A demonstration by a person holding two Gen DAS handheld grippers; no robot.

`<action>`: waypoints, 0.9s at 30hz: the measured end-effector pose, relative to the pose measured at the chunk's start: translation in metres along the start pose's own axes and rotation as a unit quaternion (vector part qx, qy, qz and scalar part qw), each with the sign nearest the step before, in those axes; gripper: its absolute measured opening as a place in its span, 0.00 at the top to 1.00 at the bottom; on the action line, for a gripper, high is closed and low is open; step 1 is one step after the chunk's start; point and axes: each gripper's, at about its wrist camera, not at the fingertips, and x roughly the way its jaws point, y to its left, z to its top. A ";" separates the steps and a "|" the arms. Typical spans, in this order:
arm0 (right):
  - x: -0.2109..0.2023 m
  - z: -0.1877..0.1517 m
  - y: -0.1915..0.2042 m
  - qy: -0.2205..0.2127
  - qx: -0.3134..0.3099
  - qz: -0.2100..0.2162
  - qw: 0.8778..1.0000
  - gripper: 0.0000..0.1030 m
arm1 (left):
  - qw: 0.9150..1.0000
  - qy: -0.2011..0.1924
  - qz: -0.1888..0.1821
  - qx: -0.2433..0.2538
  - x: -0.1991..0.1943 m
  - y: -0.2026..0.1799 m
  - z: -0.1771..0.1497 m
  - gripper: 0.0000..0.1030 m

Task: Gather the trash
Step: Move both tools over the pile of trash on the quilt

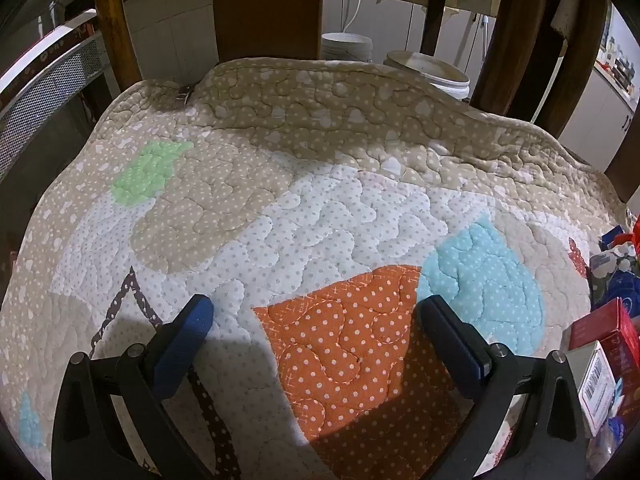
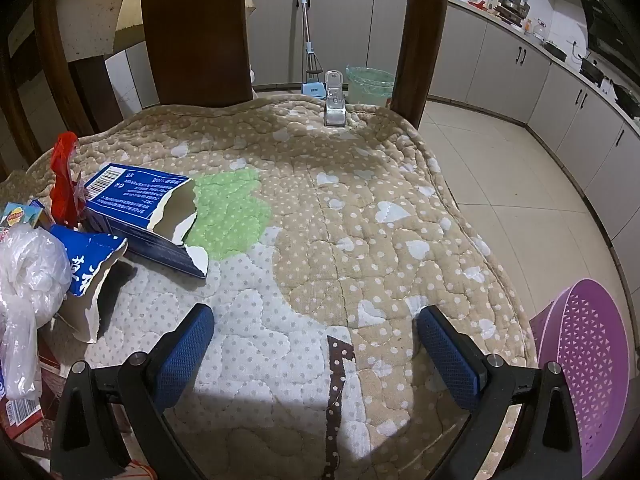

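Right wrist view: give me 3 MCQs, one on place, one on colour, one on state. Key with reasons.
1. Where does the torn blue carton lie?
A. on the floor tiles
B. on the quilted cushion, left side of the view
C. inside the basket

2. What colour is the perforated basket at the right edge?
A. purple
B. yellow
C. black

3. How do the right tongs stand?
A. shut on the carton
B. shut on a plastic bag
C. open, nothing between them

Key:
1 B, the carton rests on the quilted cushion beside the crumpled plastic bag.
2 A, its shell is plainly purple.
3 C, the blue pads stand wide apart with only cushion showing between them.
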 end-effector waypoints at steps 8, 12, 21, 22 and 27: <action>0.000 0.001 0.000 0.009 -0.004 -0.001 1.000 0.00 | 1.000 0.003 0.003 0.001 0.000 0.001 0.001 0.00; 0.000 0.001 0.002 0.029 0.008 -0.005 1.000 0.00 | 1.000 0.014 -0.003 -0.004 -0.007 0.008 0.000 0.00; -0.027 -0.032 0.001 0.031 0.012 0.005 0.999 0.00 | 1.000 -0.029 0.005 -0.009 -0.100 0.001 -0.021 0.00; -0.033 -0.035 0.001 0.033 0.014 0.008 0.999 0.01 | 0.999 -0.035 0.002 -0.013 -0.112 0.002 -0.023 0.00; -0.072 -0.059 -0.003 0.031 0.052 0.045 0.997 0.02 | 0.997 -0.065 -0.008 -0.028 -0.162 -0.003 -0.035 0.00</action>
